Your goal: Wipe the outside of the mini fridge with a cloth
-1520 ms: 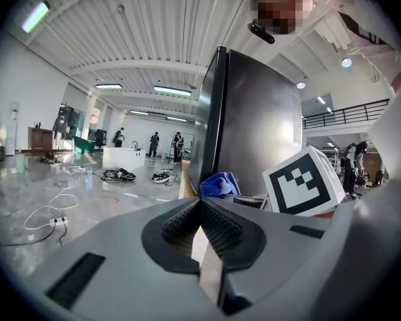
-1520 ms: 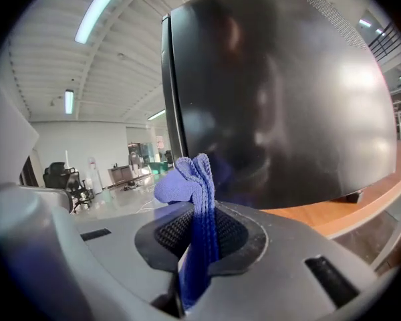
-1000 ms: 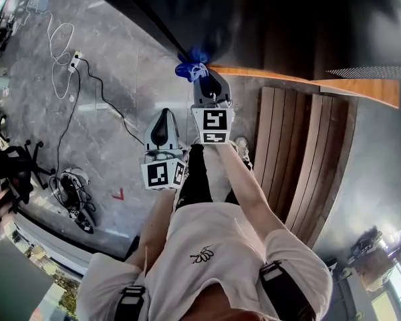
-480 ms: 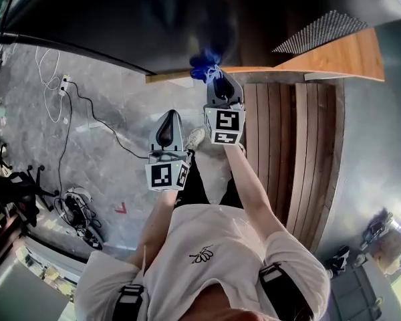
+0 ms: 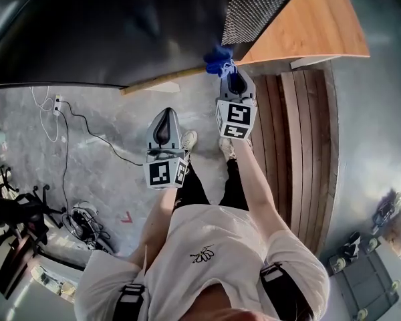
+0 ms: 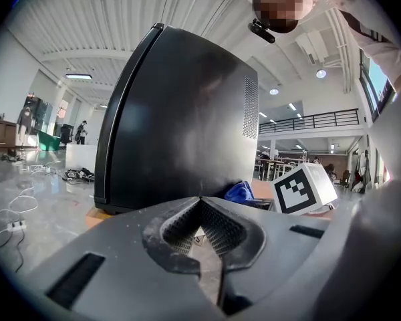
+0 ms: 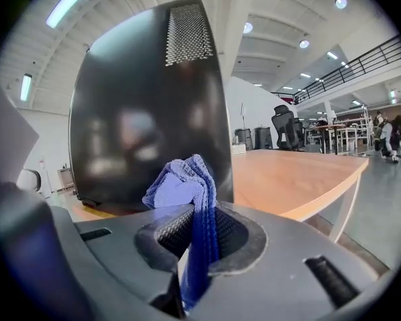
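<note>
The black mini fridge (image 5: 107, 32) fills the top of the head view and stands on a wooden table (image 5: 307, 25). Its side has a vent grille (image 5: 254, 9). My right gripper (image 5: 228, 73) is shut on a bunched blue cloth (image 5: 219, 60), which it holds at the fridge's lower edge below the grille. In the right gripper view the cloth (image 7: 184, 186) sticks up from the jaws (image 7: 199, 209) in front of the fridge's glossy side (image 7: 147, 112). My left gripper (image 5: 164, 114) hangs lower left, shut and holding nothing (image 6: 200, 199). From it the fridge (image 6: 180, 126) and the cloth (image 6: 240, 191) are visible.
A slatted wooden platform (image 5: 287, 146) lies on the floor under the person's right side. Cables and a power strip (image 5: 57, 105) trail over the grey floor at left, near a black office chair (image 5: 13, 209). The person's shoes (image 5: 187, 139) stand below the grippers.
The right gripper has carried the cloth rightwards along the fridge's lower edge, ending under the vent grille. The head view has swung with it. The left gripper stays shut beside it.
</note>
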`<control>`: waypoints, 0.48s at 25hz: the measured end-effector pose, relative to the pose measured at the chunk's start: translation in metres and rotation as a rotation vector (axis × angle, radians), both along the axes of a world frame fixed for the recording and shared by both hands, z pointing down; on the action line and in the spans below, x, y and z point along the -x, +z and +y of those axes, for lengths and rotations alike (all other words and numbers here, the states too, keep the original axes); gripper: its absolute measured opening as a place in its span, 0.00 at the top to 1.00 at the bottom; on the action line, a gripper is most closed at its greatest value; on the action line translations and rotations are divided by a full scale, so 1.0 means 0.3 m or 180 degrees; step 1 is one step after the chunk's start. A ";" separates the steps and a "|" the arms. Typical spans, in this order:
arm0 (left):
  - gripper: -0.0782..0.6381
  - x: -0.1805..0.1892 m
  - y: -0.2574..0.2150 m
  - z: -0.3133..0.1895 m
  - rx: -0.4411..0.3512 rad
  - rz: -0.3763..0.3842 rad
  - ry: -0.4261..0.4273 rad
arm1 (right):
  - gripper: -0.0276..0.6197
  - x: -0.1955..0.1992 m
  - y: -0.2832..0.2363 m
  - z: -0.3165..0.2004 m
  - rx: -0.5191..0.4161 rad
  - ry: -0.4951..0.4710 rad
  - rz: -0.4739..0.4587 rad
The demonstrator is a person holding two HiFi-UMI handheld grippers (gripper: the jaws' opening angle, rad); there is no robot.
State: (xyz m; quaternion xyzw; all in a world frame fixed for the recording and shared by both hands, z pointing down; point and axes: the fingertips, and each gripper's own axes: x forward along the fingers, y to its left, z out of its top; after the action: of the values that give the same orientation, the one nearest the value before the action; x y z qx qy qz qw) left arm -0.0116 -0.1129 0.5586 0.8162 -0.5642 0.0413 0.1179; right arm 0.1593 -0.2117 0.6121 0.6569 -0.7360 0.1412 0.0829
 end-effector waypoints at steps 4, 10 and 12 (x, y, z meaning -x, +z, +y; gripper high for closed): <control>0.88 -0.032 0.004 -0.008 0.0006 -0.0016 0.0001 | 0.86 -0.076 -0.001 0.001 -0.0012 0.0065 0.0085; 0.88 -0.070 0.002 0.000 -0.0001 -0.0008 0.0050 | 0.86 -0.135 0.005 0.000 0.0007 0.0141 0.0101; 0.88 -0.076 0.006 0.008 0.0007 0.0000 0.0051 | 0.86 -0.145 0.006 0.001 0.0001 0.0141 0.0113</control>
State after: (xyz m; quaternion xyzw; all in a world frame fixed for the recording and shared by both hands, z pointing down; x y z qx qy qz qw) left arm 0.0112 -0.1105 0.5602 0.8206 -0.5575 0.0428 0.1185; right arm 0.2026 -0.2114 0.6140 0.6754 -0.7197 0.1315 0.0929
